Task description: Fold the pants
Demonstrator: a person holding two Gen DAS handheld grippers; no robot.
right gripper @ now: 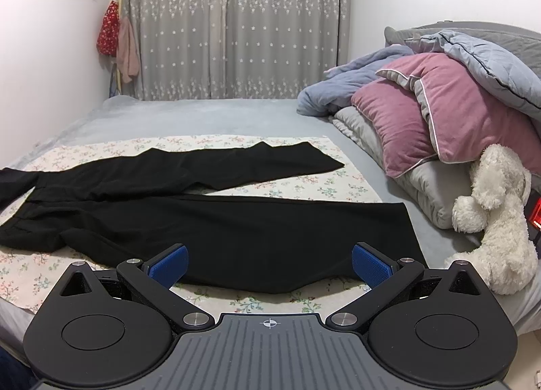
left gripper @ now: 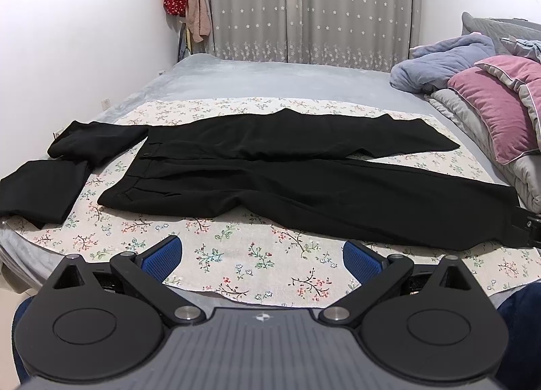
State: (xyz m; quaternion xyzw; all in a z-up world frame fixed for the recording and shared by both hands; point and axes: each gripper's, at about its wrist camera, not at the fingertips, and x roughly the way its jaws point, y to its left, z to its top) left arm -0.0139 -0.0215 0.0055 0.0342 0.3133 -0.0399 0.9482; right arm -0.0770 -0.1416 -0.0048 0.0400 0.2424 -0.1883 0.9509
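Black pants (left gripper: 277, 173) lie spread flat on a floral cloth (left gripper: 236, 254) on the bed, waistband to the left, both legs running right and slightly apart. In the right wrist view the near leg of the pants (right gripper: 236, 234) lies just ahead of my fingers. My left gripper (left gripper: 262, 260) is open above the floral cloth, short of the pants' near edge, with nothing between its blue pads. My right gripper (right gripper: 268, 266) is open too, hovering over the near leg's lower edge close to the hem. At the far right of the left wrist view, part of the right gripper (left gripper: 532, 226) shows beside the hem.
Two folded black garments (left gripper: 44, 184) lie left of the pants. Pink pillow (right gripper: 432, 119), blue-grey bedding (right gripper: 358, 82) and a white plush toy (right gripper: 490, 217) are piled at the right. Grey curtains (left gripper: 304, 4) hang behind; clothes (left gripper: 186, 1) hang on the left wall.
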